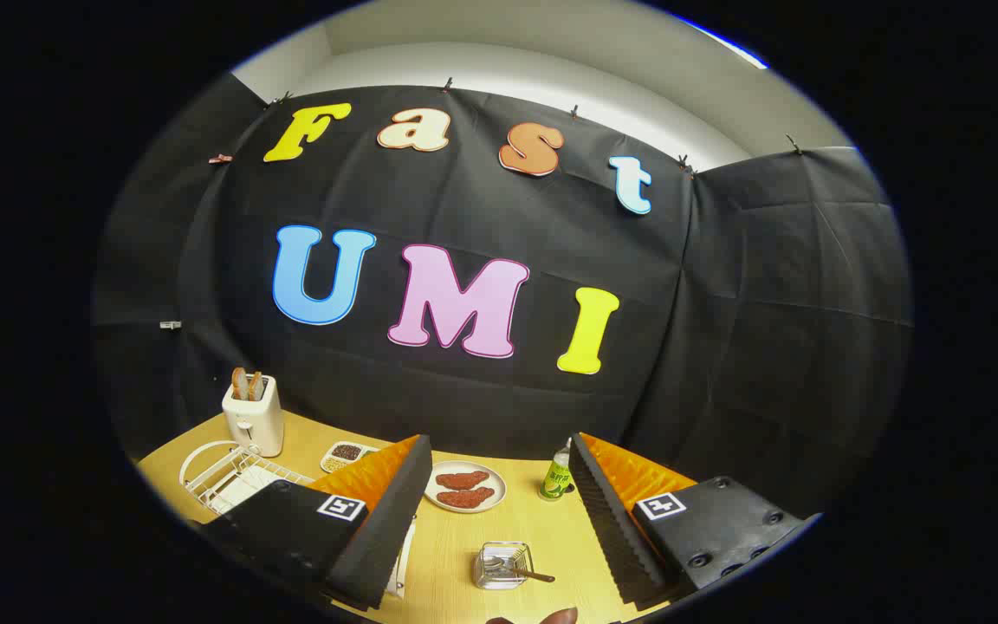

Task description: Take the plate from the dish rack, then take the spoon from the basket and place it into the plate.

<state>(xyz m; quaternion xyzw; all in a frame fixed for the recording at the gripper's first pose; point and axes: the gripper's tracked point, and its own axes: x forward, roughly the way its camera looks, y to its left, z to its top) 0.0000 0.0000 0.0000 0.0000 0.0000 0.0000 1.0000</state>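
My gripper [499, 446] is open, held above the wooden table [551, 537] with nothing between its fingers. A small clear wire basket [499, 568] sits on the table low between the fingers, and a spoon [527, 572] lies in it with its brown handle sticking out to the right. The white wire dish rack [226, 472] stands left of the left finger, with a pale flat piece [239, 492] inside that looks like the plate. A white edge [402, 562] peeks out from behind the left finger; I cannot tell what it is.
A white toaster [253, 418] with bread slices stands behind the rack. A small divided tray [345, 454], a plate with two reddish meat pieces [464, 487] and a green-labelled bottle [557, 475] line the back of the table. A fingertip [555, 617] shows at the near edge.
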